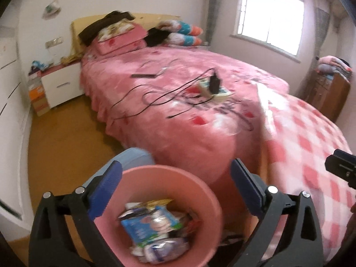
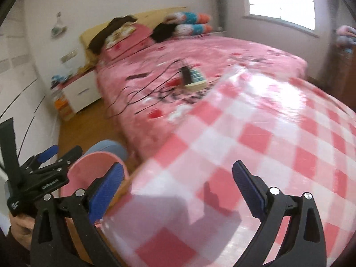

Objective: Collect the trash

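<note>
While the left gripper, jaws spread, hangs above the pink bin holding wrappers, only the right view shows the right gripper open over the checked tablecloth, bed beyond.

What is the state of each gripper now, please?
Left gripper: open, holding nothing, above the pink trash bin.
Right gripper: open, holding nothing, over the checkered cloth.
</note>
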The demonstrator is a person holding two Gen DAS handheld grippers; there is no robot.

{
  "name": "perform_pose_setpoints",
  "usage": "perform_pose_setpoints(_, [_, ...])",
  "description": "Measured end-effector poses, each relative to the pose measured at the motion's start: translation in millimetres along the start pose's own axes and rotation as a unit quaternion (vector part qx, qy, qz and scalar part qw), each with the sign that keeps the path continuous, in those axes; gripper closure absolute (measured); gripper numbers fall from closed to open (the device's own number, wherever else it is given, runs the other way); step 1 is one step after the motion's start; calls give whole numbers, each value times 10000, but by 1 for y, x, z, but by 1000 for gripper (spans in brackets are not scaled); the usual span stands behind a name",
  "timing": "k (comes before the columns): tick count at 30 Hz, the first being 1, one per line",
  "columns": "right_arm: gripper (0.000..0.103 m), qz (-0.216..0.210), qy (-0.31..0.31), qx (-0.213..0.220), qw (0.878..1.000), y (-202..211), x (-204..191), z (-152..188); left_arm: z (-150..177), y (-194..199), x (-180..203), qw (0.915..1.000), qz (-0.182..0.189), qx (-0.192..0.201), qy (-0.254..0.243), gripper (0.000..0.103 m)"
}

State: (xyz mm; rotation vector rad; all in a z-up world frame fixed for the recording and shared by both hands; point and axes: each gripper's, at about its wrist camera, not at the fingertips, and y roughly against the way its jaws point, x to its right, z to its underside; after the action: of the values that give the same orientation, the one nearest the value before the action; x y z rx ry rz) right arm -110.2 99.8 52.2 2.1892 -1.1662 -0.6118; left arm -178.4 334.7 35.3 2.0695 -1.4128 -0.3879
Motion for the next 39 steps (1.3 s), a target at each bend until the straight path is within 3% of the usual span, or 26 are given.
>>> perform_pose_setpoints(9, [6,890,-535,507,9933,65,67,12,-23,18,87,9963,717,154,-446,4])
perform_pose_setpoints(21, [6,1790,-1114,1041,9720,145,122,37,-35,59,187,9811,1656,322,-948,4])
perform_pose_setpoints(39, [6,2502,-1528,1428,9453,216,154,70,-21,114,270,9591,2278,543,-1590,4])
